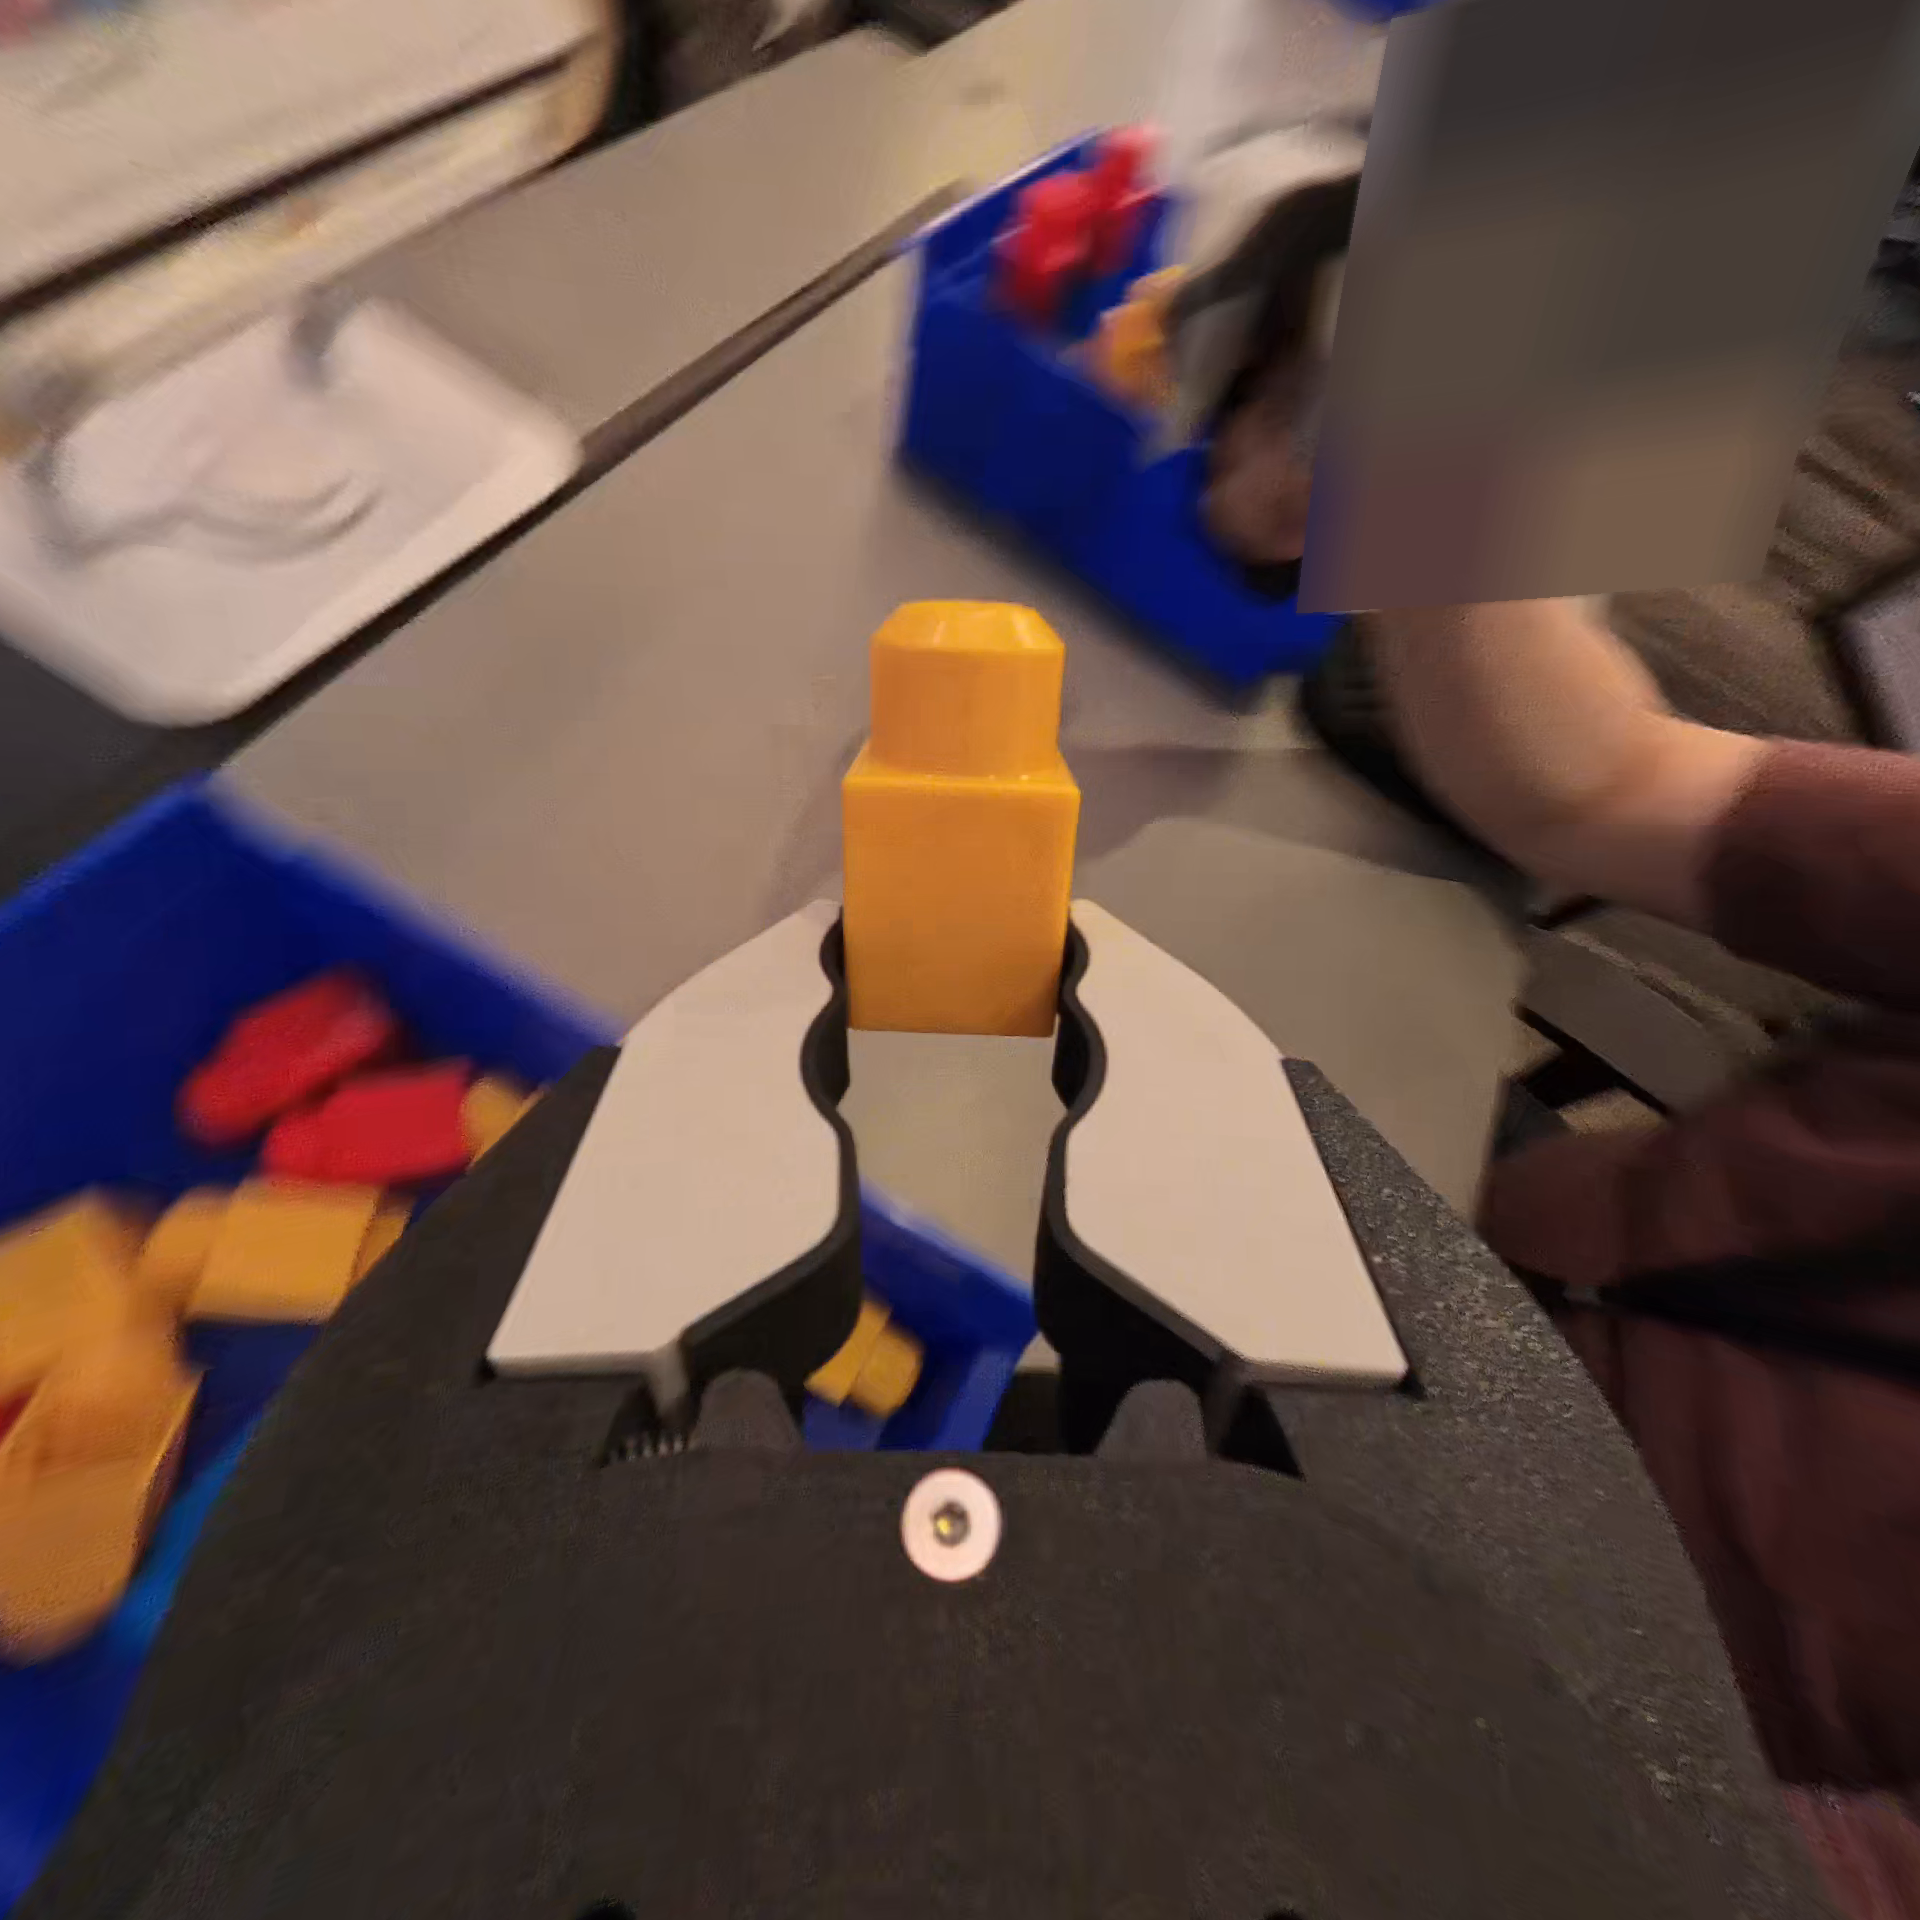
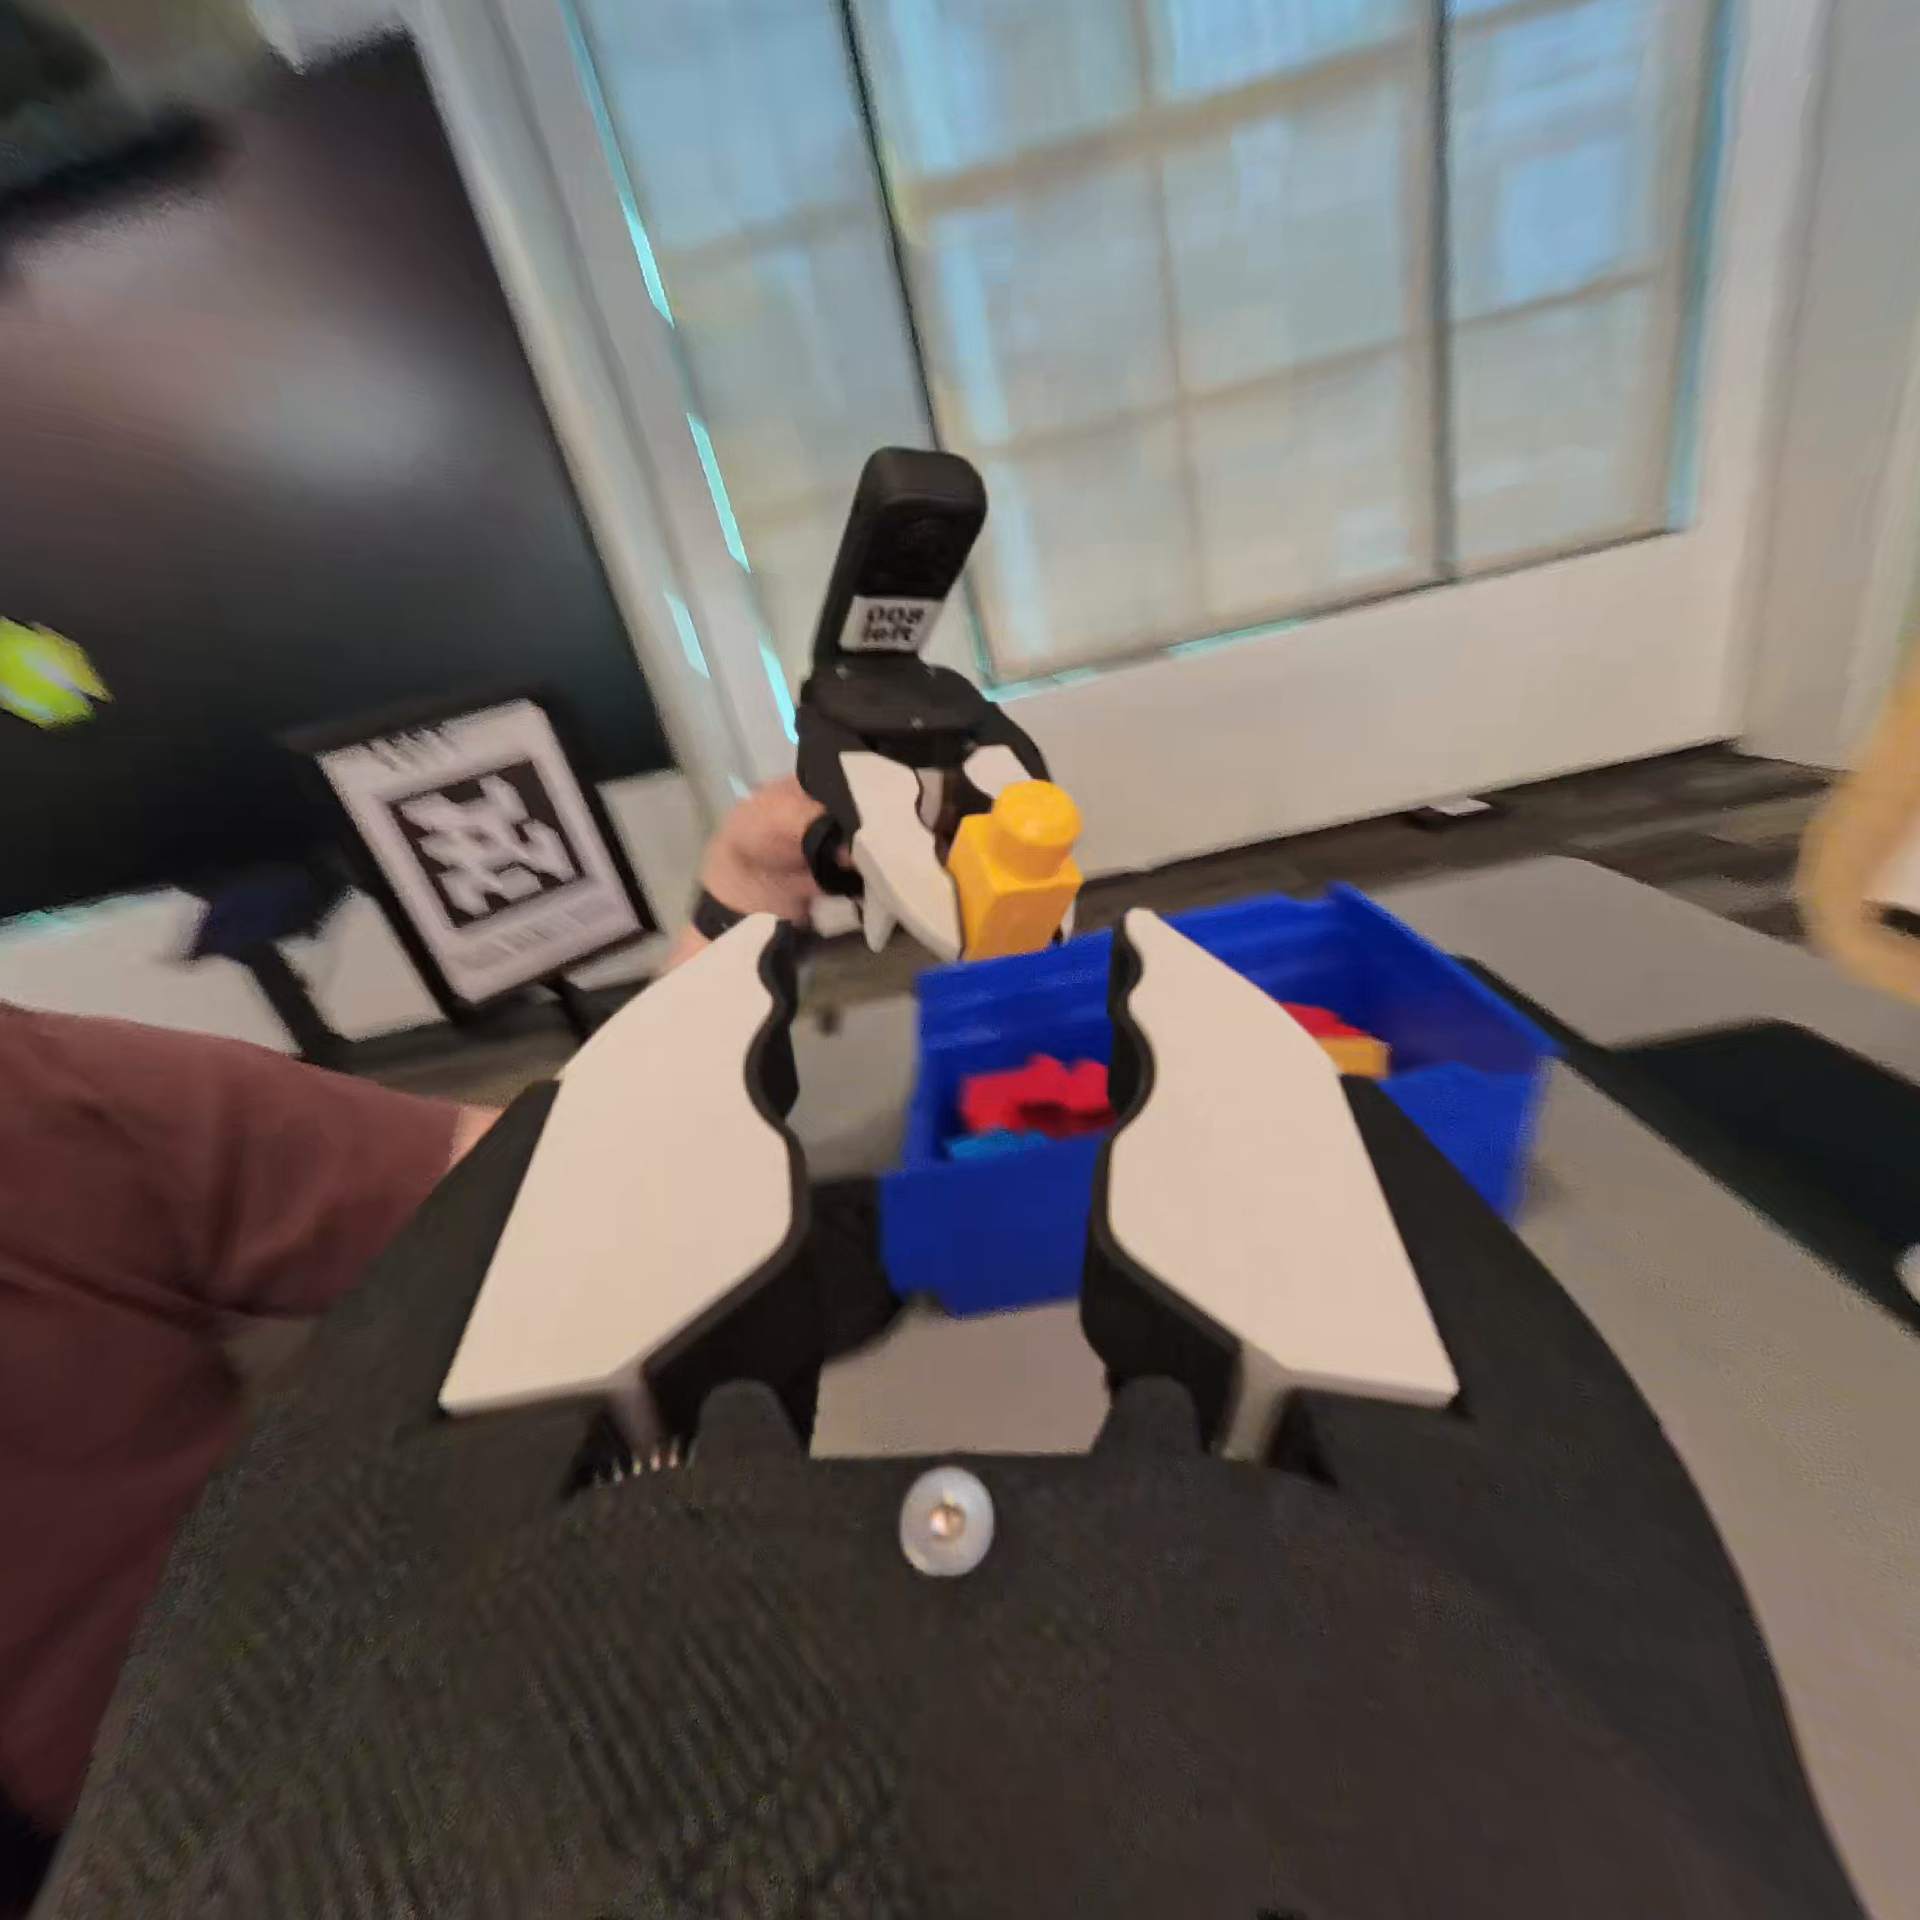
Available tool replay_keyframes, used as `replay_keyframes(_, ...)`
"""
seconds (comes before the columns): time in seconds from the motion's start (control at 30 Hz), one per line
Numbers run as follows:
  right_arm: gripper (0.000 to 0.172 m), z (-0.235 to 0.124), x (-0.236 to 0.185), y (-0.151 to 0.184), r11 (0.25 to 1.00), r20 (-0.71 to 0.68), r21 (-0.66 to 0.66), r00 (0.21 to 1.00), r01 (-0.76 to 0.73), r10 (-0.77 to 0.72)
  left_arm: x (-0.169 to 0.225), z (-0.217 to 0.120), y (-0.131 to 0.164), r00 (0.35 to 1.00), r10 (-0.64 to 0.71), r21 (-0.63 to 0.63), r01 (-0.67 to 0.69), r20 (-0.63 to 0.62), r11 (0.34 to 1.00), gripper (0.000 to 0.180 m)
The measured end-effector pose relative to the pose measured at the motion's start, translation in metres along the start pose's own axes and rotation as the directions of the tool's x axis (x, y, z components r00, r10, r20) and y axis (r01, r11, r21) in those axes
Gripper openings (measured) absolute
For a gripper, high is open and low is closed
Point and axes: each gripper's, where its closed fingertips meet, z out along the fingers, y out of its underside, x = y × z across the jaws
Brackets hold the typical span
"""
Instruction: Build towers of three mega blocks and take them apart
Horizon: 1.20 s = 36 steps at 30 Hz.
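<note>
The left gripper (image 1: 954, 966) clamps an orange block (image 1: 958, 883) by its lower sides, both pads pressed on it, stud pointing toward twelve o'clock, lifted above the grey table (image 1: 644, 727). The right gripper (image 2: 951, 966) hangs spread with nothing between its fingers, over a blue bin (image 2: 1455, 1039) of red and orange blocks at about one o'clock.

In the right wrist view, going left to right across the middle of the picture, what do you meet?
Maroon sleeve → framed black-and-white marker board → hand on the left gripper → yellow block pinched in its fingers → blue bin of red and yellow blocks, on the grey table.
</note>
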Motion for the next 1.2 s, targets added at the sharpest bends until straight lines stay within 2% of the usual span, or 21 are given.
replay_keyframes(0.07, 0.058, 0.007, -0.009, -0.003, 0.995, 0.084, 0.071, 0.994, -0.074, 0.068, 0.039, 0.008, -0.017, 0.985, 0.135, 0.064, -0.128, -0.11, 0.99, 0.036)
replay_keyframes(0.13, 0.058, 0.012, -0.015, -0.002, 0.994, 0.102, 0.09, 0.993, -0.069, 0.06, 0.06, 0.02, -0.027, 0.972, 0.169, 0.093, -0.156, -0.162, 0.983, 0.036)
replay_keyframes(0.2, 0.06, 0.019, -0.018, 0.01, 0.999, 0.088, 0.028, 0.996, -0.028, 0.025, 0.071, 0.031, -0.031, 0.964, 0.165, 0.1, -0.147, -0.206, 0.984, 0.036)
replay_keyframes(0.3, 0.066, 0.029, -0.021, 0.025, 0.998, 0.069, -0.06, 0.997, 0.034, -0.03, 0.071, 0.045, -0.032, 0.963, 0.171, 0.096, -0.154, -0.209, 0.983, 0.036)
replay_keyframes(0.37, 0.046, 0.03, -0.019, 0.029, 0.995, 0.047, -0.072, 0.997, 0.069, -0.066, 0.08, 0.048, -0.033, 0.945, 0.197, 0.125, -0.169, -0.262, 0.978, 0.038)
replay_keyframes(0.4, 0.035, 0.029, -0.021, 0.027, 0.997, 0.066, -0.053, 0.997, 0.049, -0.046, 0.076, 0.05, -0.031, 0.949, 0.197, 0.116, -0.173, -0.245, 0.978, 0.041)
replay_keyframes(0.43, 0.035, 0.028, -0.02, 0.027, 0.998, 0.07, -0.054, 0.997, 0.024, -0.02, 0.074, 0.051, -0.03, 0.951, 0.197, 0.107, -0.176, -0.237, 0.979, 0.047)
replay_keyframes(0.47, 0.035, 0.026, -0.017, 0.03, 0.997, 0.062, -0.076, 0.998, 0.02, -0.015, 0.07, 0.05, -0.03, 0.956, 0.192, 0.102, -0.173, -0.224, 0.98, 0.062)
replay_keyframes(0.57, 0.035, 0.012, 0.019, 0.048, 0.971, -0.073, -0.208, 0.988, 0.115, -0.133, 0.035, 0.034, -0.024, 0.98, 0.187, 0.075, -0.181, -0.069, 0.981, 0.07)
replay_keyframes(0.67, 0.035, -0.033, 0.102, 0.098, 0.851, -0.329, -0.504, 0.879, 0.146, -0.345, -0.017, 0.01, -0.007, 0.987, 0.104, 0.045, -0.11, 0.121, 0.993, 0.069)
replay_keyframes(0.7, 0.035, -0.051, 0.126, 0.12, 0.801, -0.376, -0.59, 0.843, 0.102, -0.384, -0.036, 0.004, 0.007, 0.982, 0.078, -0.004, -0.079, 0.17, 0.997, 0.065)
replay_keyframes(0.77, 0.035, -0.071, 0.152, 0.156, 0.744, -0.411, -0.668, 0.824, 0.018, -0.39, -0.067, -0.005, 0.04, 0.97, 0.025, -0.117, 0.004, 0.242, 0.993, 0.065)
replay_keyframes(0.83, 0.035, -0.08, 0.168, 0.169, 0.734, -0.469, -0.679, 0.782, -0.022, -0.411, -0.085, -0.007, 0.066, 0.965, -0.049, -0.185, 0.099, 0.258, 0.978, 0.062)
replay_keyframes(0.87, 0.035, -0.08, 0.173, 0.171, 0.751, -0.504, -0.659, 0.761, -0.034, -0.408, -0.093, -0.007, 0.075, 0.957, -0.087, -0.207, 0.147, 0.276, 0.967, 0.062)
replay_keyframes(1.03, 0.035, -0.067, 0.18, 0.171, 0.827, -0.534, -0.561, 0.751, 0.03, -0.389, -0.113, 0.013, 0.096, 0.925, -0.241, -0.245, 0.316, 0.292, 0.916, 0.06)
replay_keyframes(1.1, 0.035, -0.066, 0.18, 0.177, 0.829, -0.528, -0.56, 0.765, 0.014, -0.369, -0.12, 0.024, 0.106, 0.898, -0.301, -0.274, 0.392, 0.321, 0.878, 0.061)
replay_keyframes(1.2, 0.035, -0.068, 0.179, 0.182, 0.814, -0.519, -0.581, 0.772, -0.003, -0.367, -0.124, 0.041, 0.118, 0.887, -0.325, -0.32, 0.429, 0.329, 0.845, 0.06)
